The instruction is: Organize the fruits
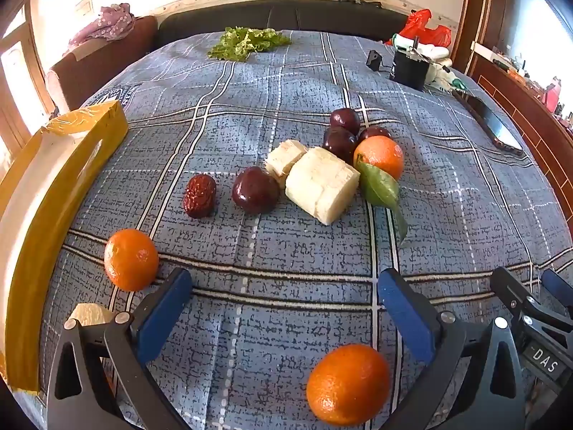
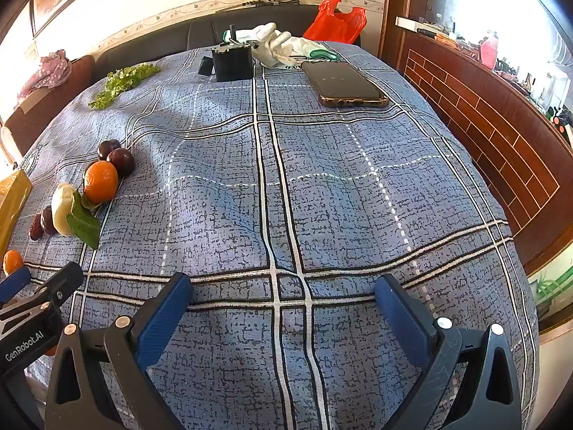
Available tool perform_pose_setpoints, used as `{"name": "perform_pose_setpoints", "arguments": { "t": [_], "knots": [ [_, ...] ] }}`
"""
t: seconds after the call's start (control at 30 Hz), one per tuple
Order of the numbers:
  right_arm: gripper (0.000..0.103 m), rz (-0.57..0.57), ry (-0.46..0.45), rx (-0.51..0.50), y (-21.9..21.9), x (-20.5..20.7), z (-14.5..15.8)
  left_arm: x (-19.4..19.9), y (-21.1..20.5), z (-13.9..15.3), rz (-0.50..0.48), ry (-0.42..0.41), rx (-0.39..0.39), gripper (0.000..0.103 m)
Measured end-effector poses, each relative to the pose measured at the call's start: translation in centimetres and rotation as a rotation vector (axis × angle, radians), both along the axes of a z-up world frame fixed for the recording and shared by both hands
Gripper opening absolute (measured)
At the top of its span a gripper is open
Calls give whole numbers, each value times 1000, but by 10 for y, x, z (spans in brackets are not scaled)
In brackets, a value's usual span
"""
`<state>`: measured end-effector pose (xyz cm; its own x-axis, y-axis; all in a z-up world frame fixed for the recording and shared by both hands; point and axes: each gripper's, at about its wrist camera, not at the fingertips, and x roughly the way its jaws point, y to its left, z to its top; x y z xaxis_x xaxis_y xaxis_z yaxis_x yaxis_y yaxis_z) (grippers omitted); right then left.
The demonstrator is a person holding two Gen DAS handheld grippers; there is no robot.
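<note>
Here: blue plaid cloth (image 1: 286, 107) over a table, sofa (image 1: 286, 14) behind. Both grippers, left (image 1: 284, 297) and right (image 2: 283, 301), gape empty. Fruits cluster mid-cloth: glossy plums (image 1: 255, 195), wrinkled date (image 1: 199, 196), pale fibrous chunks (image 1: 322, 184), oranges (image 1: 347, 383) (one under the left jaws). Phone (image 2: 343, 84) clearest from the right.

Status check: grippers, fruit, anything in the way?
Left gripper and right gripper open, empty. Fruit loose on cloth; nearest orange below left jaws. Phone far off, nothing blocking.
</note>
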<state>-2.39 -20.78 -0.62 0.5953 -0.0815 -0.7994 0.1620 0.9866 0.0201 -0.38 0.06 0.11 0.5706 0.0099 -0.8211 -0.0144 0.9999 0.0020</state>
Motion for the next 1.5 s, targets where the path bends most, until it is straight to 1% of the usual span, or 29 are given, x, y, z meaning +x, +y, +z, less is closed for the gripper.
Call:
{"name": "perform_pose_setpoints", "arguments": {
  "t": [0.23,0.33,0.37,0.4,0.47,0.5,0.57,0.67,0.7,0.77,0.83,0.87,0.9,0.93,0.97,1.0,1.07,1.1,1.13,1.2,1.27,1.33,1.4,1.43,1.5],
  "knots": [
    [103,2,2,5,-1,0,0,0,-4,1,-17,56,1,103],
    [103,25,23,9,-2,1,1,-9,-7,1,-47,74,-2,103],
    [103,31,30,10,-6,1,-1,-14,-10,1,-74,89,-5,103],
    [103,38,38,12,-6,1,-1,-17,-11,3,-92,94,-13,102],
    [103,49,49,13,-5,1,-2,-31,-10,10,-123,80,-76,96],
    [103,53,59,15,-5,1,-2,-40,-7,16,-137,61,-109,91],
    [103,57,70,19,-3,-1,1,-56,-2,30,-159,9,-137,90],
    [103,74,71,18,-3,-6,1,-86,16,66,-168,-144,-114,90],
    [103,77,70,17,-3,-7,1,-99,27,83,-164,-205,-98,90],
    [103,74,68,12,-2,-8,1,-113,49,108,-144,-277,-78,90],
    [102,70,69,5,-2,-10,2,-124,80,137,-96,-345,-60,90],
    [99,73,67,-2,0,-12,4,-130,93,148,-77,-375,-55,90],
    [90,79,60,-15,3,-16,9,-138,110,159,-52,-411,-51,90],
    [83,86,48,-20,5,-20,14,-143,122,165,-34,-429,-49,91],
    [82,95,25,-16,8,-25,20,-146,135,170,-20,-440,-51,91],
    [82,110,-27,-3,13,-33,34,-149,149,174,-2,-443,-67,92],
    [83,152,-128,24,26,-48,56,-149,168,172,50,-437,-97,92],
    [86,179,-154,46,32,-52,62,-149,177,167,80,-430,-117,92],
    [86,207,-159,71,39,-53,65,-149,183,161,94,-413,-144,92],
    [86,271,-140,118,56,-55,66,-149,188,143,79,-369,-197,92],
    [86,328,-131,150,72,-56,63,-149,184,126,62,-330,-211,89],
    [83,357,-120,171,79,-58,56,-145,174,106,16,-273,-230,81],
    [81,381,-101,200,87,-56,50,-141,162,91,-26,-226,-238,63],
    [80,390,-97,211,91,-57,48,-138,155,82,-57,-201,-238,57],
    [80,399,-90,211,97,-55,44,-131,148,69,-91,-172,-237,56]
  ]
}}
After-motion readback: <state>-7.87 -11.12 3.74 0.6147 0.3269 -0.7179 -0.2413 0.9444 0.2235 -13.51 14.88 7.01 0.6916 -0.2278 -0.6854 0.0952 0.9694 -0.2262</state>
